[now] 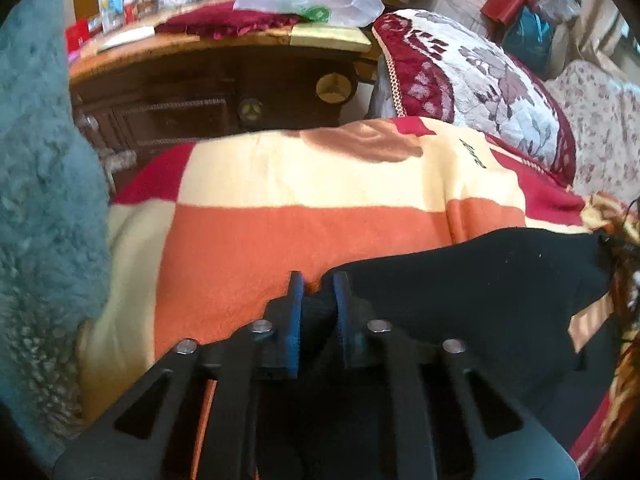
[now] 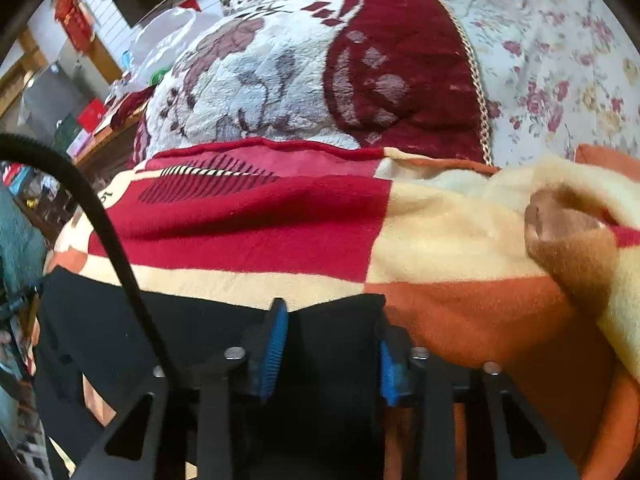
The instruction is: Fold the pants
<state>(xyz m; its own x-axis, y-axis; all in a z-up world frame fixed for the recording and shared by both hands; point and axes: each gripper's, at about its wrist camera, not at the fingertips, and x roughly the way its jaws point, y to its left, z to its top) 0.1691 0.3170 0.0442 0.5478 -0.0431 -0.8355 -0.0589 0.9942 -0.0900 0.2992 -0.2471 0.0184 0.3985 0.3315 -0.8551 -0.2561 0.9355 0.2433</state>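
Both tongs angle down: left tongs [image 1: 318,280] and right tongs [image 2: 332,320] pinching black pants [image 1: 480,280] on a blanket [image 1: 280,232], pillow [image 1: 480,76] behind.

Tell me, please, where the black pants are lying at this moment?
The black pants lie on the checked orange, cream and red blanket in front of the floral pillow, their near edge between both grippers' fingers in each wrist view.
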